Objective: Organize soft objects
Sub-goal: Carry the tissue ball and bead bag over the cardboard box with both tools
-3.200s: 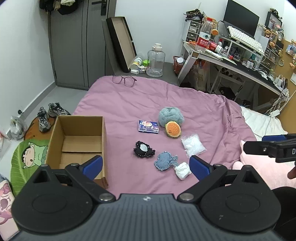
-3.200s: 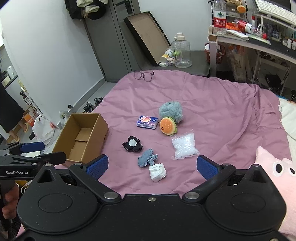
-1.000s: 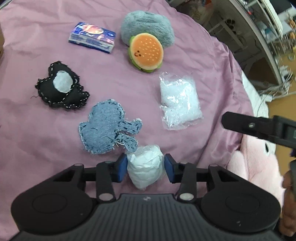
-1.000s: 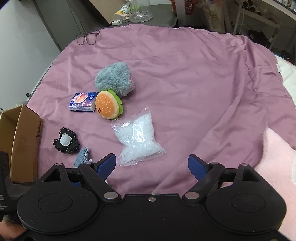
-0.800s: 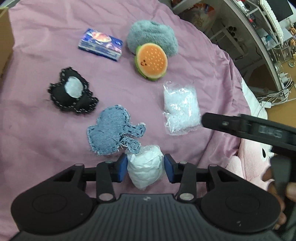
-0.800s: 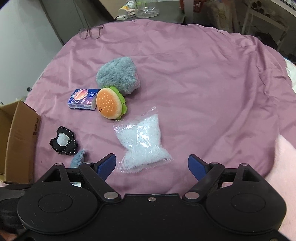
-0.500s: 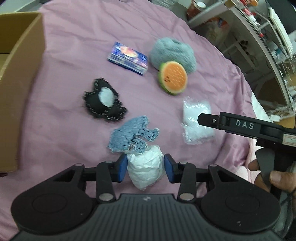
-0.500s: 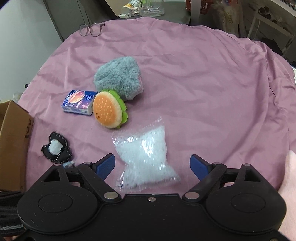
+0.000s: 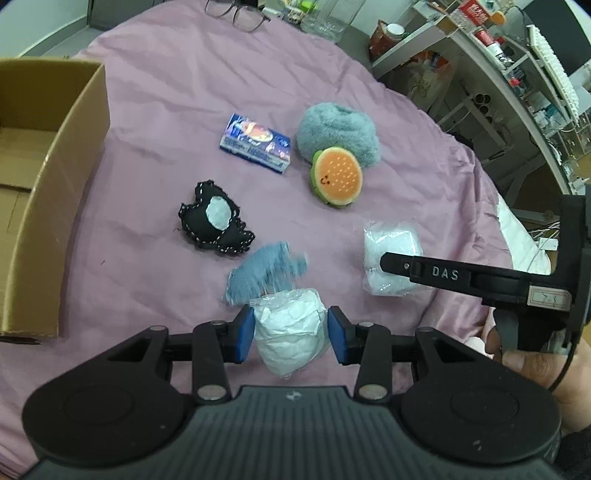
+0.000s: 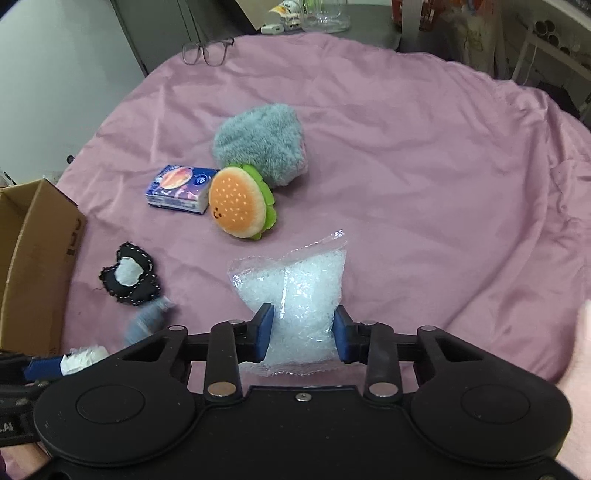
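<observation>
My left gripper (image 9: 291, 334) is shut on a white crumpled soft bundle (image 9: 290, 332) and holds it above the purple bedspread (image 9: 155, 122). A blue denim plush (image 9: 264, 273) hangs blurred just beyond it. My right gripper (image 10: 303, 334) has closed on a clear bag of white filling (image 10: 295, 291) lying on the bed. A burger plush (image 10: 238, 208), a grey fluffy plush (image 10: 262, 142), a black plush with a white patch (image 10: 129, 275) and a blue tissue pack (image 10: 179, 190) lie on the bed. The open cardboard box (image 9: 44, 177) stands at the left.
Glasses (image 10: 207, 51) lie at the bed's far edge. A desk with clutter (image 9: 517, 66) stands at the right. The right gripper's body (image 9: 480, 284) crosses the left wrist view at the right. Bottles and a jug (image 10: 325, 18) stand on the floor beyond.
My left gripper has lifted the white bundle and swung toward the box; the denim plush shifted with it. My right gripper dropped onto the clear bag and its jaws closed from wide open.
</observation>
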